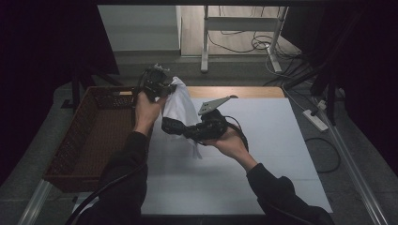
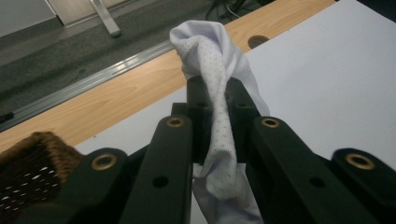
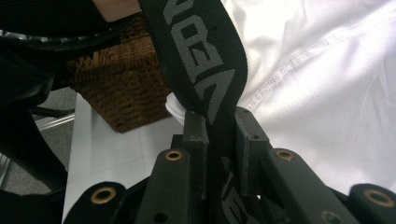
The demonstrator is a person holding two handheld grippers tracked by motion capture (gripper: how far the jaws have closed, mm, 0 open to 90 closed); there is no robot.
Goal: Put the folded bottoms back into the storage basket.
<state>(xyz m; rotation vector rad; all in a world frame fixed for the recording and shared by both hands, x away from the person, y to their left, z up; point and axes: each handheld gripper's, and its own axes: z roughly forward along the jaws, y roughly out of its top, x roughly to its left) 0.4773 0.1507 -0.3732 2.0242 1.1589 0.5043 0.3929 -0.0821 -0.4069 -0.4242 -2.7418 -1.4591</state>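
White garment with black logo waistband, held aloft right of the wicker basket. Left tongs pinch its white fabric; right tongs clamp the waistband, probably stretching it for folding.

Grey, partly hidden lettering, not legible, on the black waistband.

A brown woven basket is sitting at the left, just beside a white board that is covering a wooden tabletop. Cables and a power strip are lying on the floor beyond.
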